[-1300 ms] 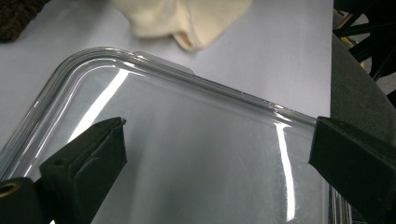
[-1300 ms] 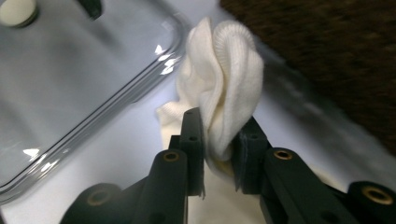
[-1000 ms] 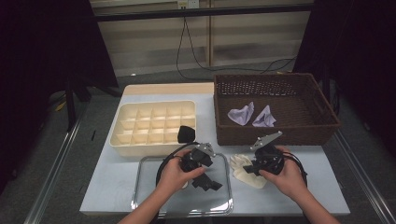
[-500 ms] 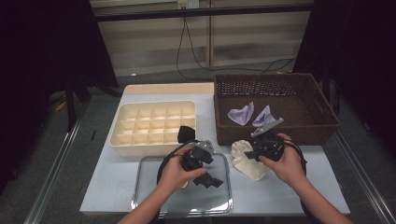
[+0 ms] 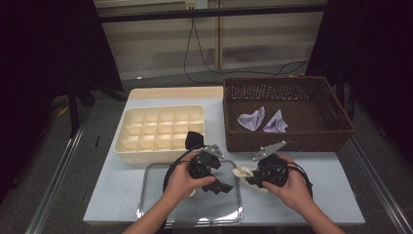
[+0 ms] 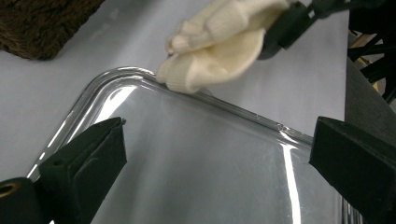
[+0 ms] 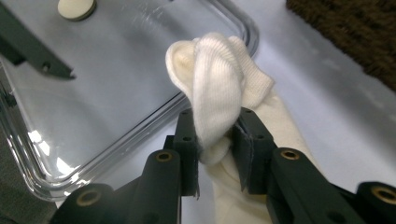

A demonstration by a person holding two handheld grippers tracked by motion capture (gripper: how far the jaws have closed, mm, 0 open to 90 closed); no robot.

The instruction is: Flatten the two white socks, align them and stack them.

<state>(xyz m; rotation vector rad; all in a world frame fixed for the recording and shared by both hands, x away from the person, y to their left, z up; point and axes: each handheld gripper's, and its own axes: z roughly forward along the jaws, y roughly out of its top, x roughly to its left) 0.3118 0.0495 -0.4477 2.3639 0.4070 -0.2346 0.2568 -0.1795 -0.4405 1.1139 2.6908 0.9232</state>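
Sock (image 7: 219, 88), soft and cream, is pinched in the right gripper (image 7: 215, 144), whose jaws have just been loosening a bit around it. Since a moment ago it has been carried left, up to the rim of the shiny tray (image 6: 196, 154). The left gripper (image 6: 219, 154) waits wide open over the tray, ready to help

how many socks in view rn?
4: two lilac cloth socks inside the brown wicker basket, one black sock in the cream divider tray, one cream knit sock clamped in the right tongs.
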